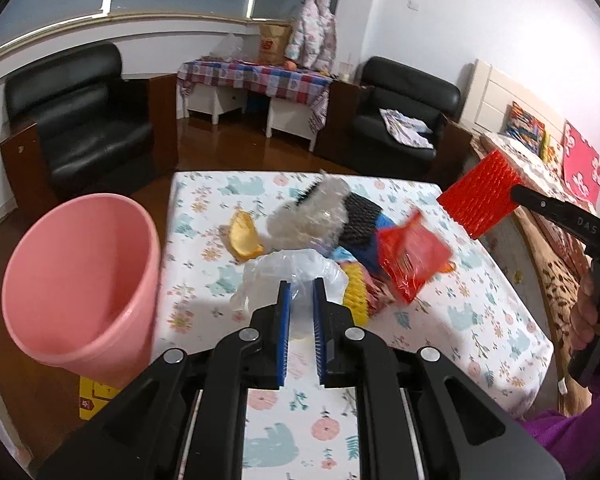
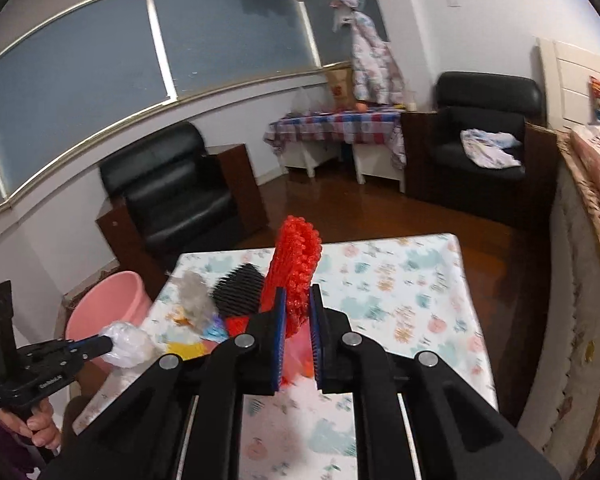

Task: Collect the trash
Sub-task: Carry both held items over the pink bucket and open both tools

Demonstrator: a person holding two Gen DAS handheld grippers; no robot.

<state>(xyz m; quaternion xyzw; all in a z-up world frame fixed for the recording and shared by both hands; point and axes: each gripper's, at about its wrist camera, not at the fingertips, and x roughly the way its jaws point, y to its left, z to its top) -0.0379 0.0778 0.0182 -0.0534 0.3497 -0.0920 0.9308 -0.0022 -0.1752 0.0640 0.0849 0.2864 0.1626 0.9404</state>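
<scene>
My left gripper (image 1: 302, 286) is shut on a crumpled clear plastic bag (image 1: 290, 270), held just above the floral-cloth table (image 1: 480, 320). To its left stands a pink bucket (image 1: 80, 280), tilted in this view and with nothing showing inside. My right gripper (image 2: 298, 292) is shut on a red foam net sleeve (image 2: 296, 260) that sticks up between its pads, lifted off the table. The left wrist view shows that red net (image 1: 480, 196) raised at the right. In the right wrist view, the left gripper (image 2: 106, 345) and its bag (image 2: 130, 344) hang beside the bucket (image 2: 108, 304).
More litter lies mid-table: a yellow peel (image 1: 242, 236), a grey fluffy wad in film (image 1: 312, 212), a black foam net (image 1: 360, 216), a red wrapper (image 1: 414, 256) and a yellow foam net (image 1: 356, 296). Black armchairs (image 1: 84, 128) and a bed (image 1: 556, 248) surround the table.
</scene>
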